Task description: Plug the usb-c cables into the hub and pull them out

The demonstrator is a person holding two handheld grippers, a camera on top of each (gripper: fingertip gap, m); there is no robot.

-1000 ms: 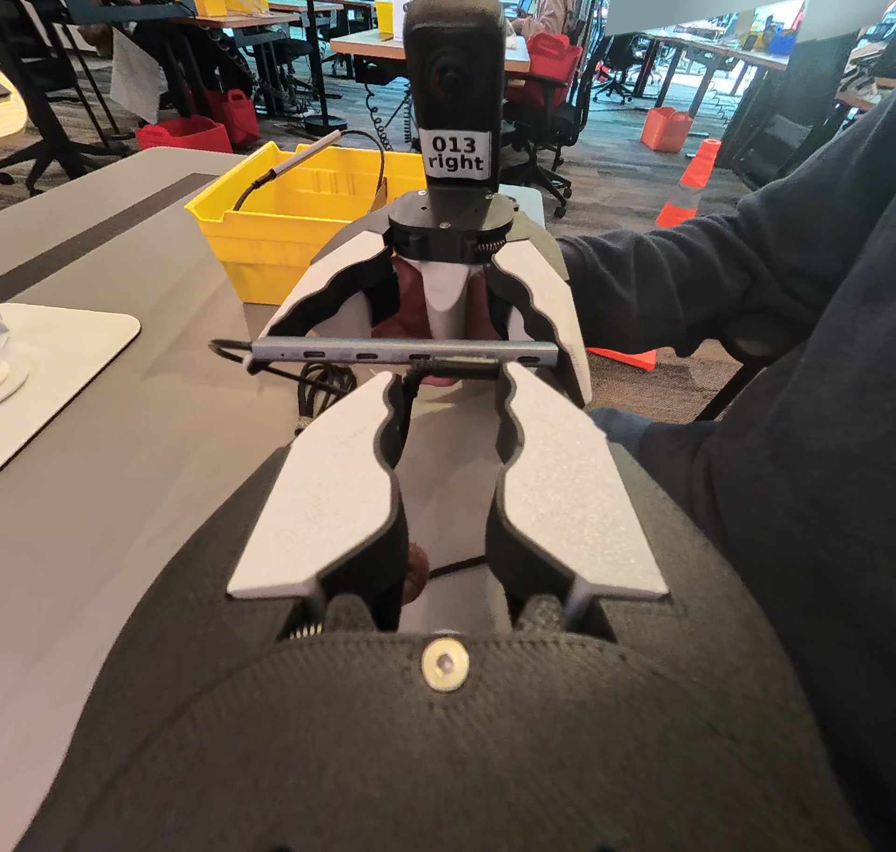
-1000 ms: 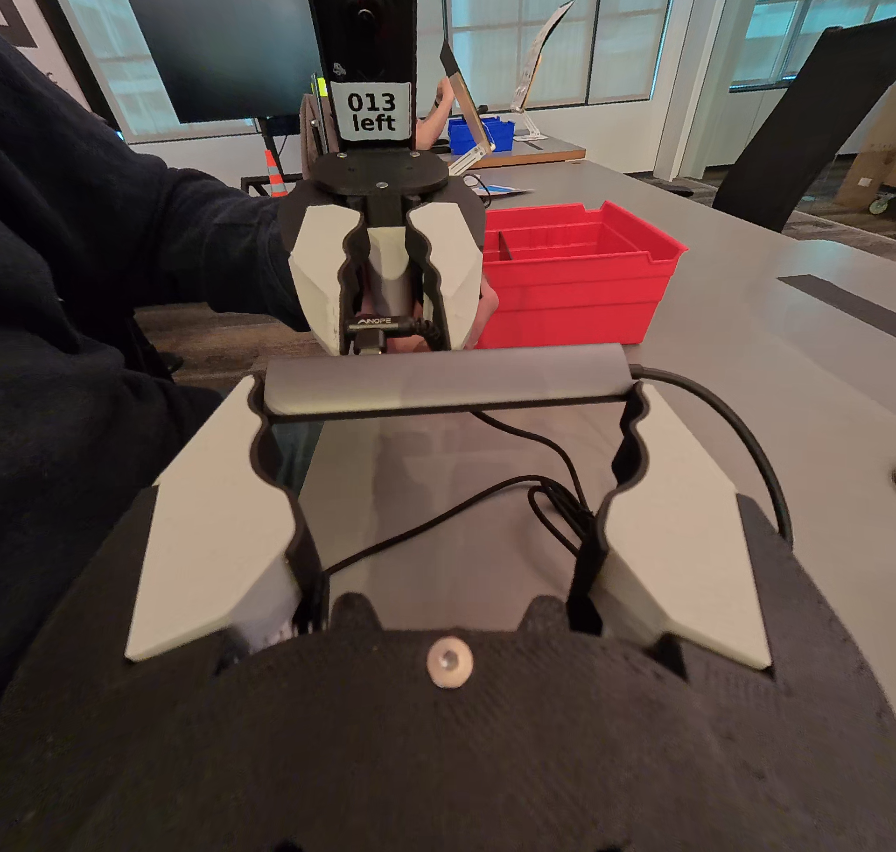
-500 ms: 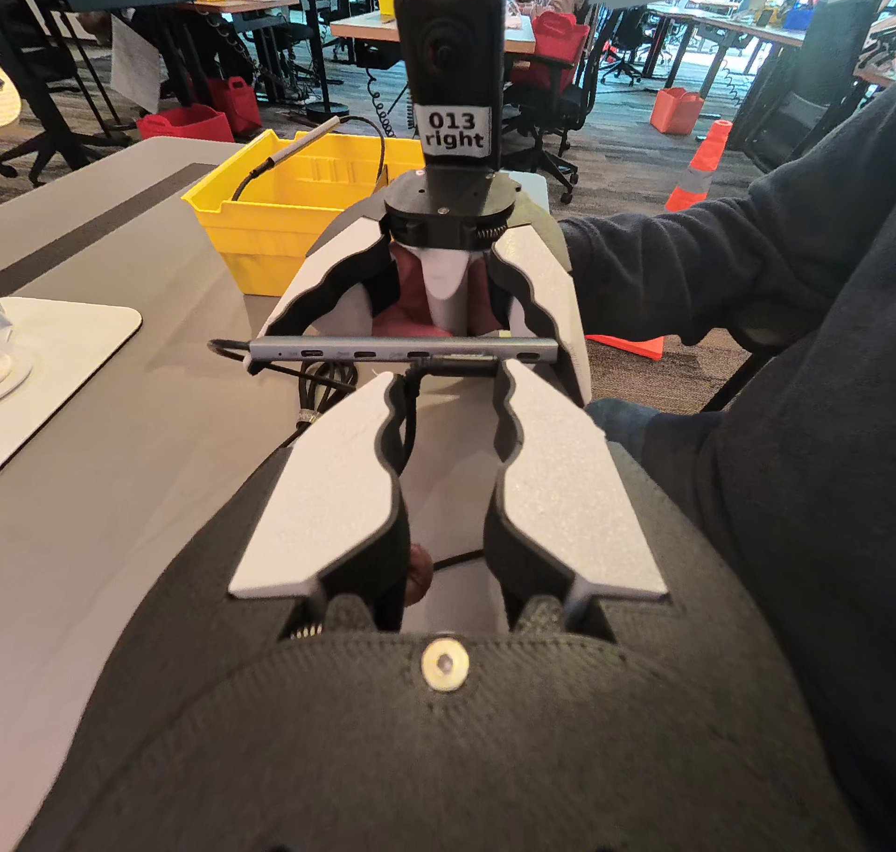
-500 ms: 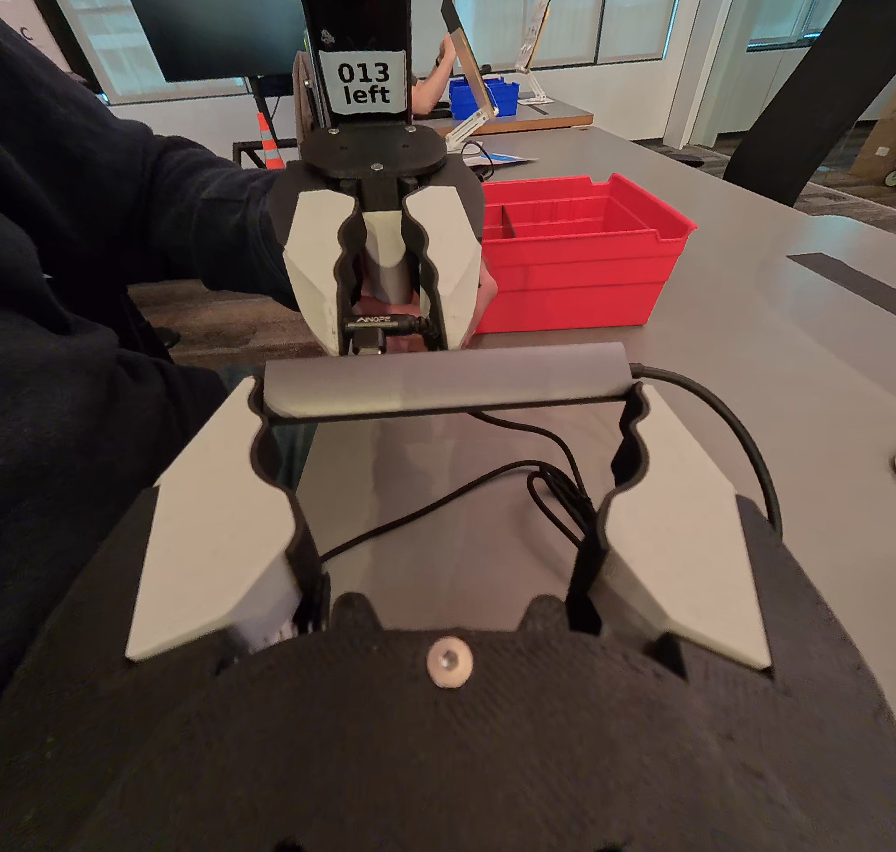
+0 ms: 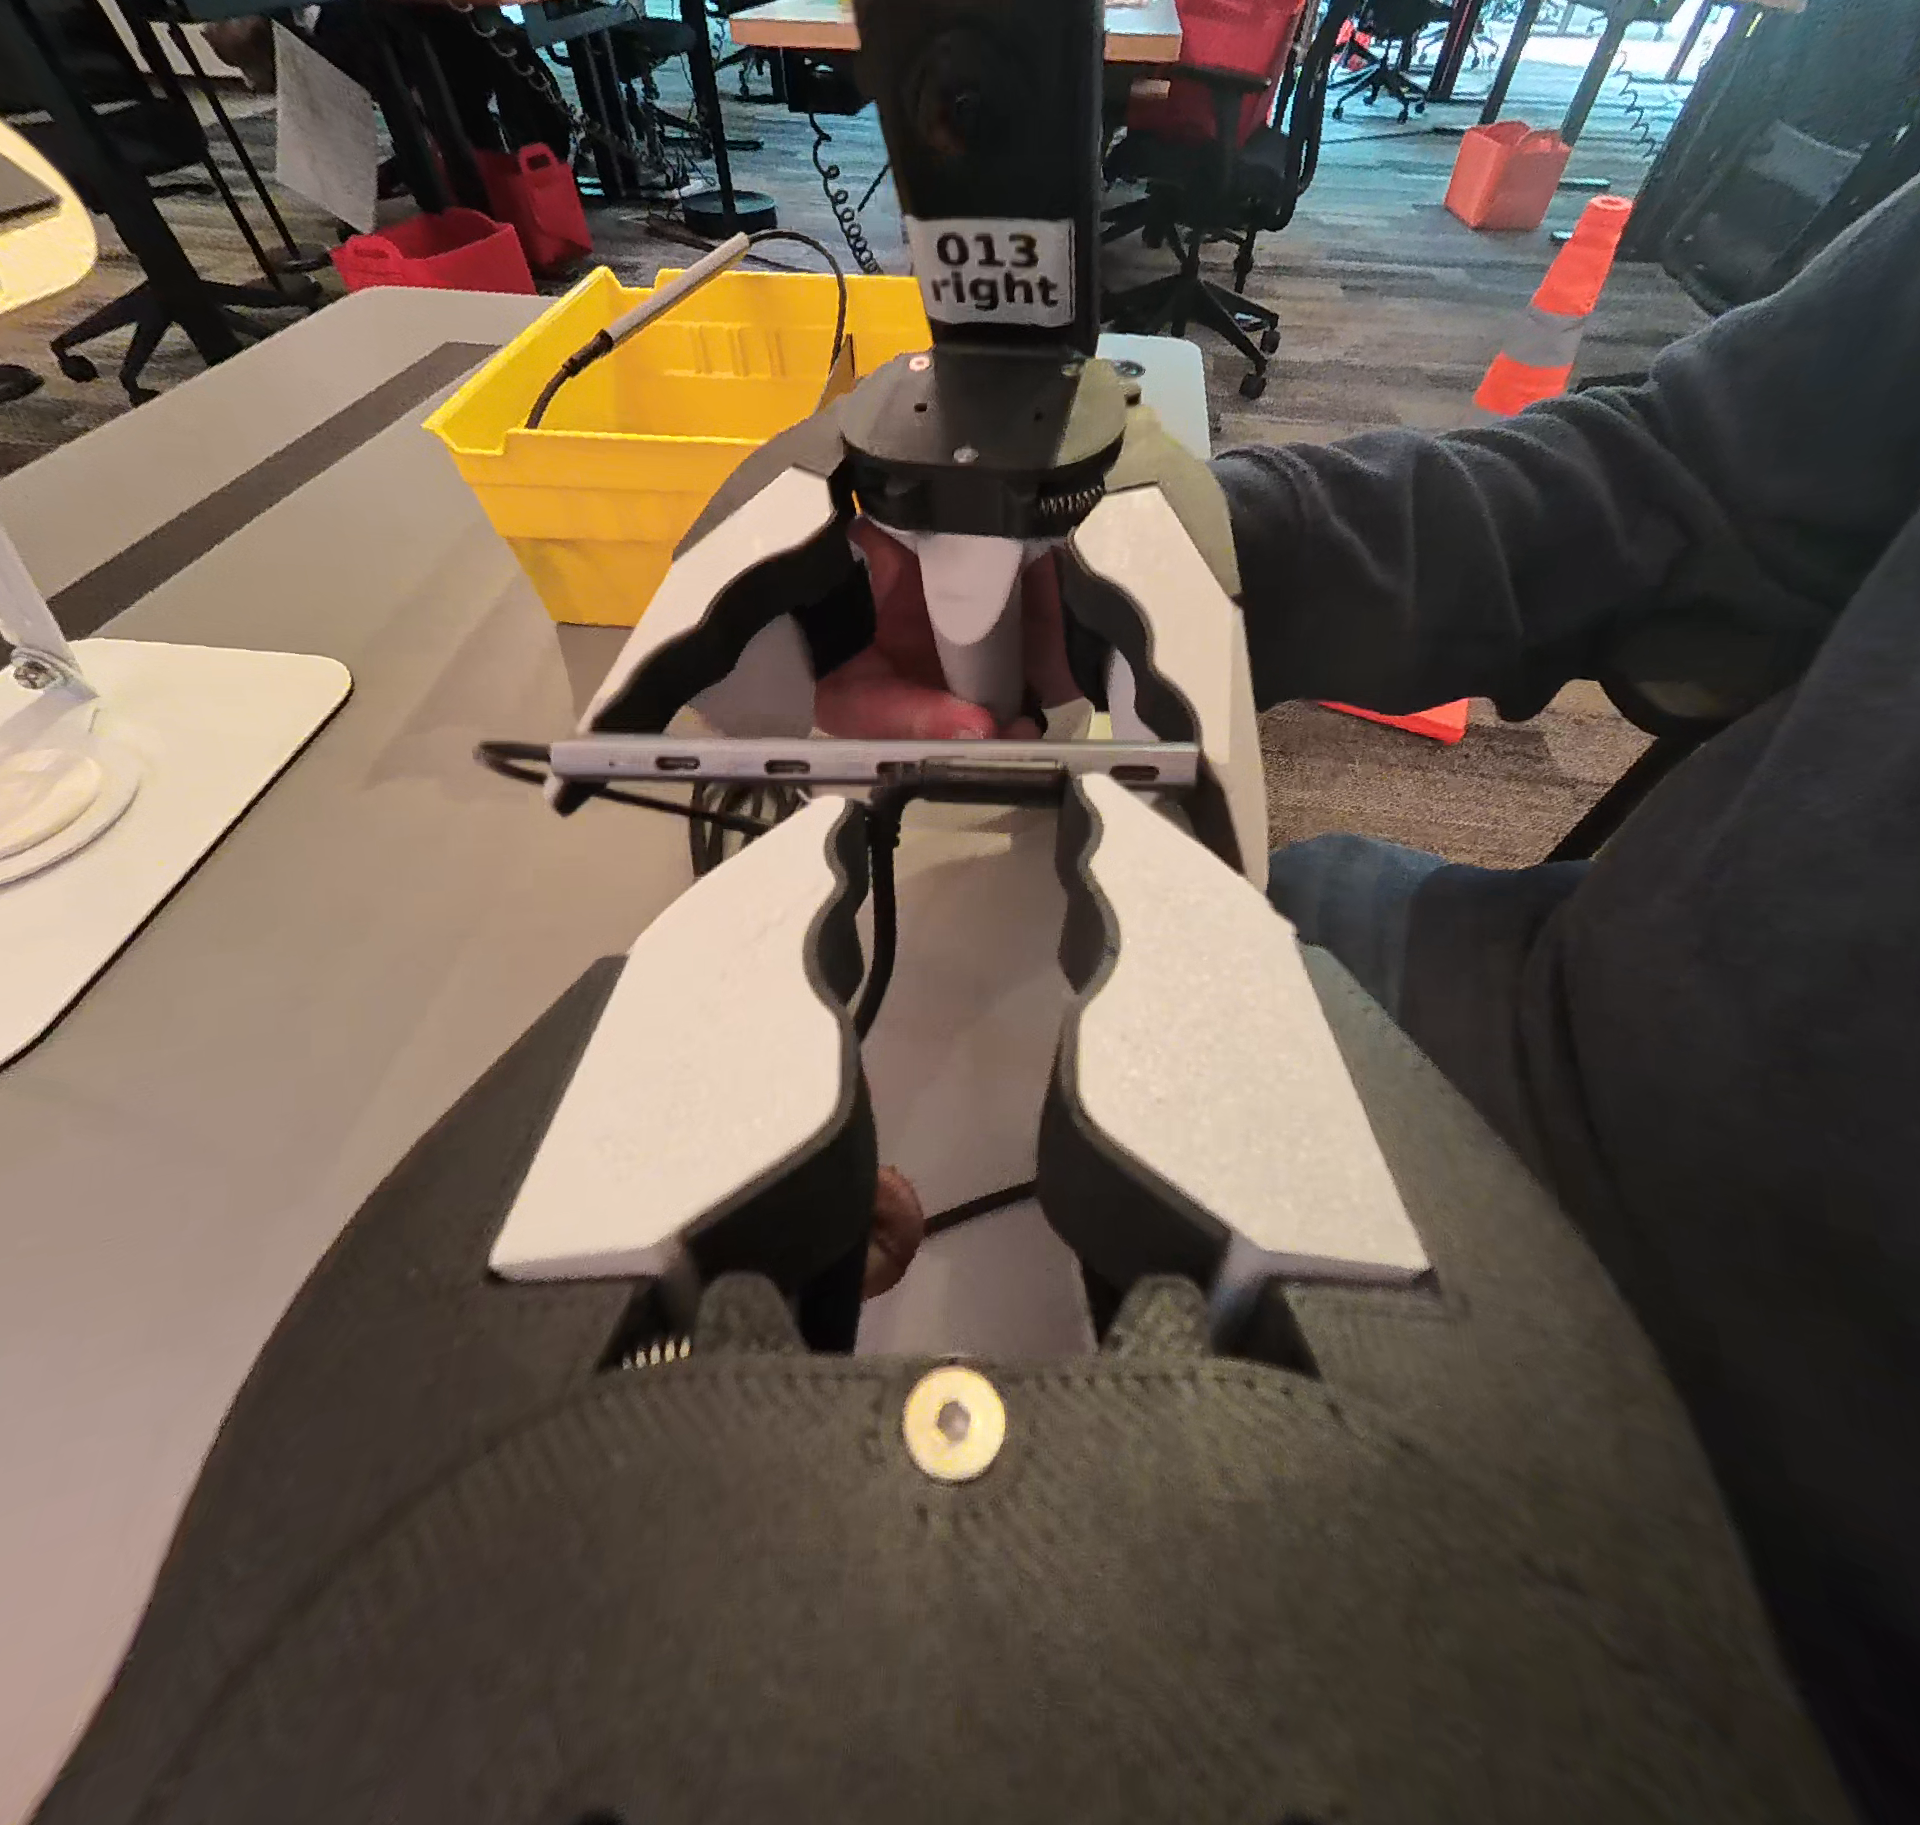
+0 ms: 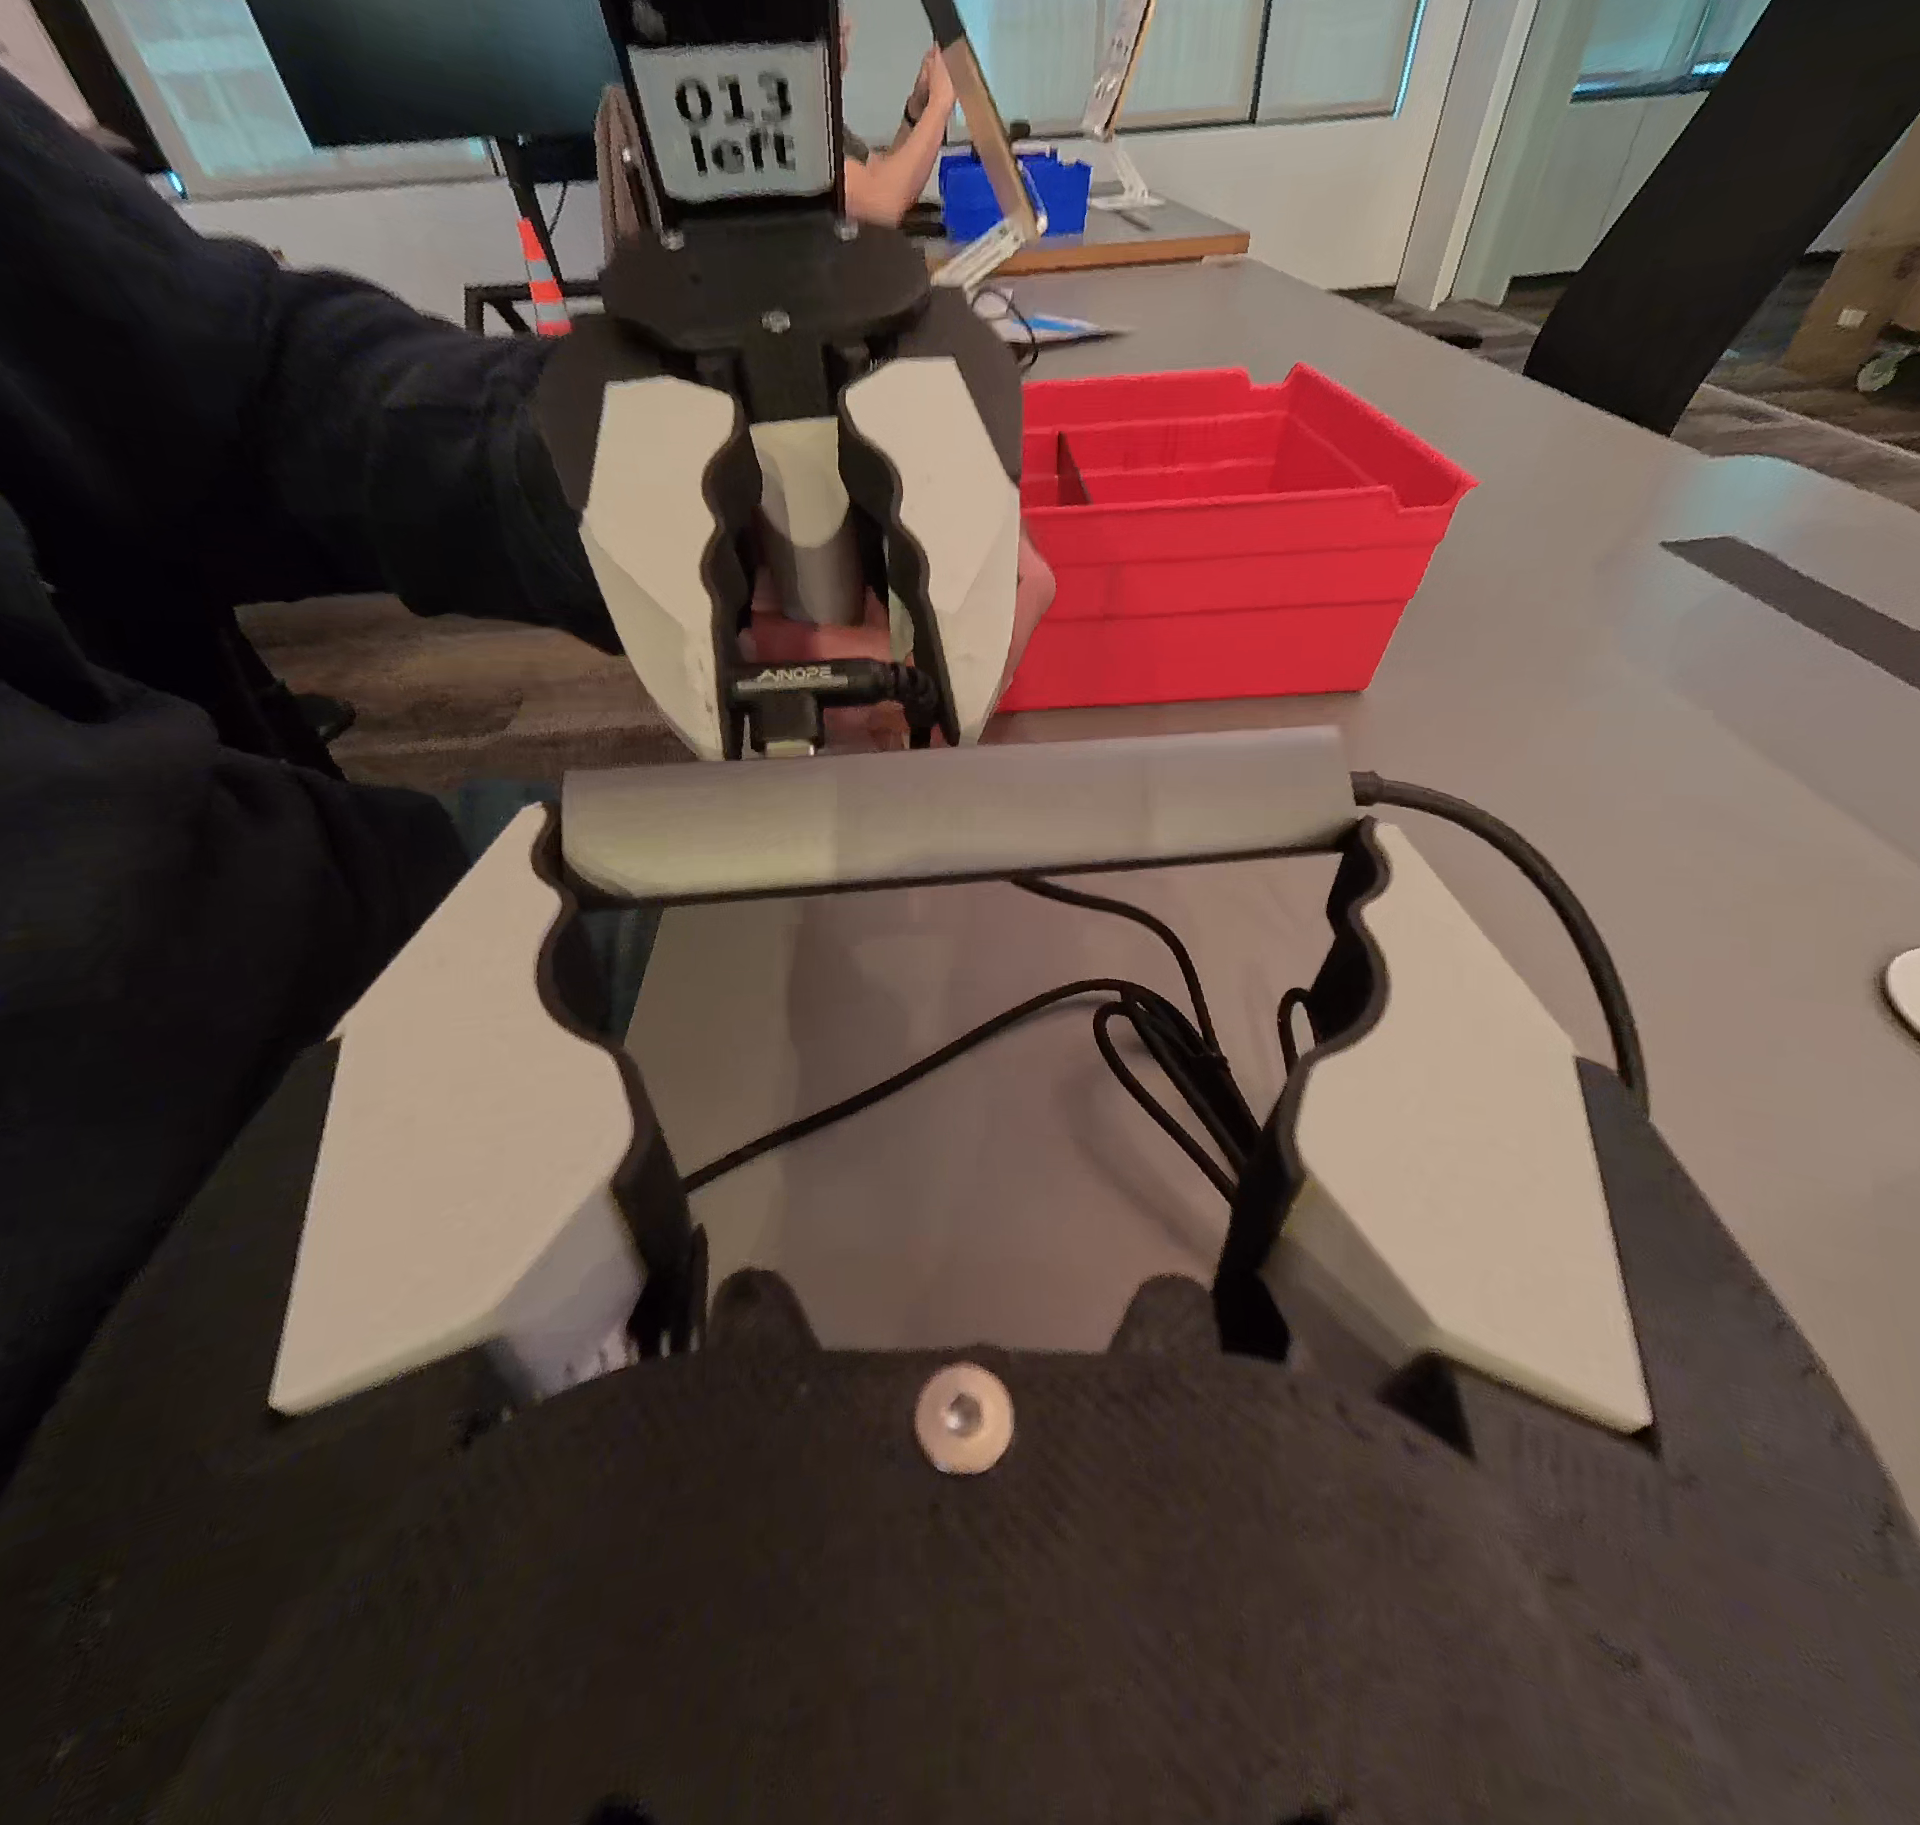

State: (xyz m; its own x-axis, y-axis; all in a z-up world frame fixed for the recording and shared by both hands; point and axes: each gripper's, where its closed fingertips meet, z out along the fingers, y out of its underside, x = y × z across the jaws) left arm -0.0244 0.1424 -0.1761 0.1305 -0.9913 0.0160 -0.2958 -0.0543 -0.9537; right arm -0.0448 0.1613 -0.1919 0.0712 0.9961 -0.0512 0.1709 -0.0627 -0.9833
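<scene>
Two views. Left: your left hand-held gripper (image 5: 966,819) pinches the plug (image 5: 987,769) at the hub (image 5: 727,763); push squarely. Right: your right hand-held gripper (image 6: 956,861) clamps the hub's ends above the desk (image 6: 1558,695); hold level.

Grey table (image 6: 1621,632) with dark stripe — red bin (image 6: 1226,570) upper right, yellow bin (image 5: 623,466) upper left in left wrist view, white pad (image 5: 156,840) left edge, black cable (image 6: 1164,1037) centre.
</scene>
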